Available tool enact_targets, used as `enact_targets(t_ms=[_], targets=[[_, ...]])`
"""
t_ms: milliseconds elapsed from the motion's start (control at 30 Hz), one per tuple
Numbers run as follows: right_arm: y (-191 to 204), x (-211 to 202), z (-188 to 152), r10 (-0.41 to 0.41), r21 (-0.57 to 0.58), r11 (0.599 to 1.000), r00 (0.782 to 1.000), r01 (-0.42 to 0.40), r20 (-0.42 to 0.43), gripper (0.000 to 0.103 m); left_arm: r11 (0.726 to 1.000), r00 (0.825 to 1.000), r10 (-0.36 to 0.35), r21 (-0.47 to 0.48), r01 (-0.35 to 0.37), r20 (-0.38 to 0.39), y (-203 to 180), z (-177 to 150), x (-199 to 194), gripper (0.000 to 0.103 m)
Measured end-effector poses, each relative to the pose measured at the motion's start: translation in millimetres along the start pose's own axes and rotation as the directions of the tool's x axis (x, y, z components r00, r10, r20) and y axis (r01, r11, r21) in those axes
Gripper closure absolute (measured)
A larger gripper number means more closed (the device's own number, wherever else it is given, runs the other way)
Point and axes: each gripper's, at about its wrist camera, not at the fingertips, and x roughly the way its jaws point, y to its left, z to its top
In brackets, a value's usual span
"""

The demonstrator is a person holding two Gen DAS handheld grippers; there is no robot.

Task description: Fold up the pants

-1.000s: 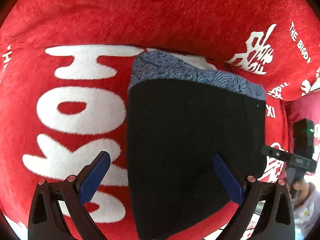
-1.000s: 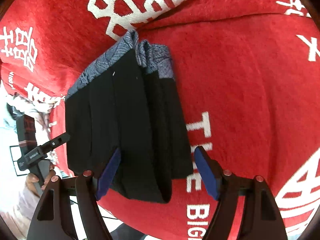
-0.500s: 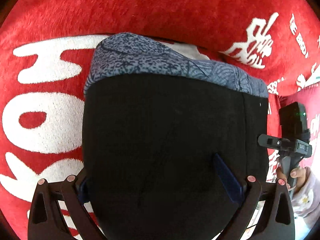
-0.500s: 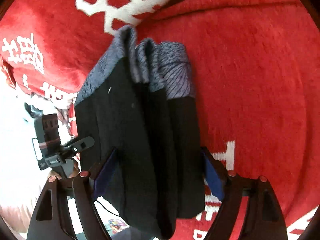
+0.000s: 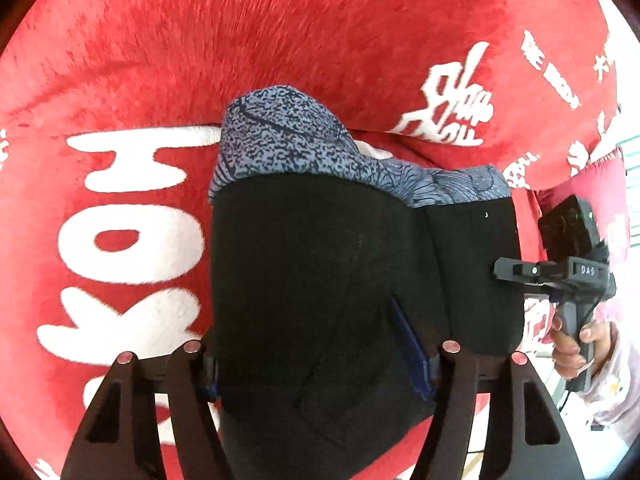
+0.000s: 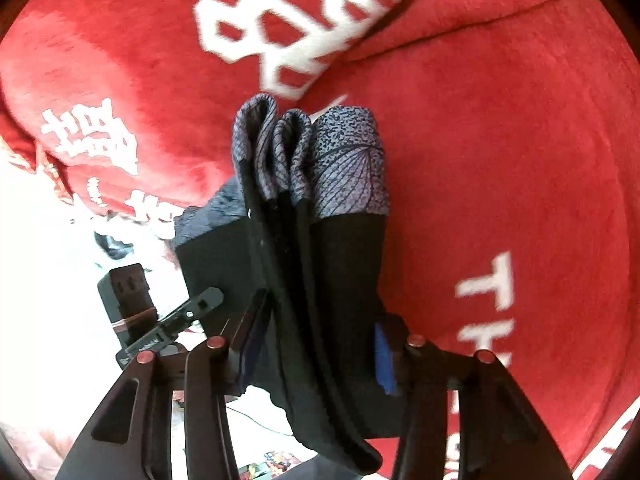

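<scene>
The folded pants [image 5: 320,280] are black with a blue-grey patterned band at the far end. They lie in a thick stack of layers on a red blanket. My left gripper [image 5: 316,356] is shut on the near edge of the stack. My right gripper [image 6: 316,340] is shut on the stacked layers [image 6: 320,248], seen edge-on, and holds them raised off the blanket. The right gripper [image 5: 560,272] shows at the pants' right edge in the left wrist view. The left gripper [image 6: 160,328] shows at the left in the right wrist view.
A red plush blanket [image 5: 280,40] with large white letters covers the surface under and behind the pants, and it also shows in the right wrist view [image 6: 500,120]. Its edge drops off at the right, beside the person's hand [image 5: 580,340].
Both grippers moved in and closed on the near end of the folded pants. The stack has been lifted and bunched narrower, its layers now standing edge-on in the right wrist view.
</scene>
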Motion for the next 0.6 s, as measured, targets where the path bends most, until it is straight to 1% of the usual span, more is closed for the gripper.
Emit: enact_targets(t_ms=[67, 200, 267, 333, 400, 433, 467, 500, 533, 567, 600], targets=[[13, 1, -12, 0.007, -0.010, 1.000, 1.000, -0.008, -0.009, 0.053, 1.000, 1.000, 0.008, 0.012, -0.008, 0.009, 2, -11, -19, 0.034], [30, 12, -39, 0.058, 0.011, 0.998, 0.998, -0.058, -0.009, 0.053, 0.999, 0.999, 0.036, -0.007, -0.036, 0.025, 20, -32, -49, 0.034], [36, 22, -53, 0.070, 0.010, 0.998, 0.997, -0.070, -0.017, 0.053, 0.997, 0.997, 0.071, -0.024, -0.070, 0.030, 33, -45, -57, 0.034], [43, 44, -65, 0.049, -0.006, 0.999, 0.999, -0.049, -0.023, 0.053, 0.991, 0.992, 0.127, -0.052, -0.126, 0.027, 49, -56, -57, 0.034], [45, 68, -68, 0.005, -0.005, 1.000, 0.999, -0.006, -0.039, 0.053, 0.965, 0.969, 0.248, -0.095, -0.246, 0.011, 73, -70, -51, 0.034], [44, 78, -70, -0.037, -0.004, 0.999, 0.998, 0.037, -0.052, 0.053, 0.948, 0.954, 0.299, -0.113, -0.297, -0.003, 81, -74, -48, 0.034], [44, 86, -72, -0.111, -0.014, 0.994, 0.992, 0.110, -0.060, 0.053, 0.923, 0.933, 0.359, -0.140, -0.358, -0.015, 91, -78, -46, 0.034], [47, 90, -72, -0.180, -0.034, 0.983, 0.982, 0.178, -0.056, 0.053, 0.919, 0.935, 0.354, -0.180, -0.350, -0.010, 101, -81, -51, 0.034], [50, 89, -72, -0.215, -0.048, 0.976, 0.976, 0.213, -0.046, 0.053, 0.921, 0.942, 0.336, -0.209, -0.328, 0.003, 107, -84, -58, 0.034], [52, 86, -72, -0.232, -0.052, 0.972, 0.972, 0.230, -0.038, 0.053, 0.917, 0.941, 0.338, -0.235, -0.323, 0.024, 110, -86, -68, 0.034], [56, 81, -72, -0.258, -0.067, 0.964, 0.966, 0.256, -0.024, 0.053, 0.916, 0.937, 0.346, -0.232, -0.327, 0.043, 108, -85, -75, 0.034]])
